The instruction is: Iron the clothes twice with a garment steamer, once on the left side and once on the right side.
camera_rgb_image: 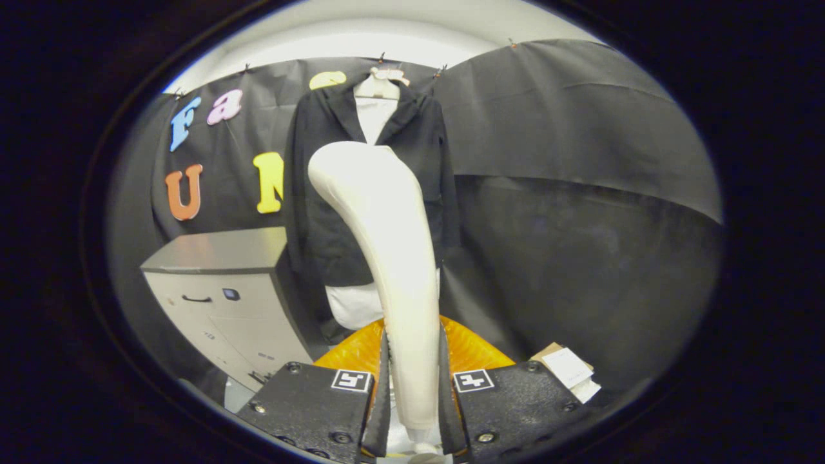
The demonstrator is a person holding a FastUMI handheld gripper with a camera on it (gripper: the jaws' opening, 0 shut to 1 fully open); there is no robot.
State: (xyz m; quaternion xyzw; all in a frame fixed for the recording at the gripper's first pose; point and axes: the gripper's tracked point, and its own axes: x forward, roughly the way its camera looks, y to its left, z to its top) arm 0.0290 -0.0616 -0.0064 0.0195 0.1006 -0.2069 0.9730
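A cream-white garment steamer (387, 245) stands upright between my fingers, its handle clamped low down and its head curving up and to the left. My gripper (412, 380) is shut on that handle. Beyond the steamer a black jacket (322, 193) over a white shirt (375, 116) hangs on a hanger against the black cloth wall. The steamer's head is in front of the jacket's middle, and I cannot tell whether it touches the cloth. The steamer hides the centre of the clothes.
A grey cabinet (225, 290) with a drawer handle stands left of the clothes. An orange object (474, 351) lies just beyond my fingers, partly hidden. A small cardboard box with white paper (567, 367) sits on the right near the floor. Black cloth wall (580, 193) spans the right.
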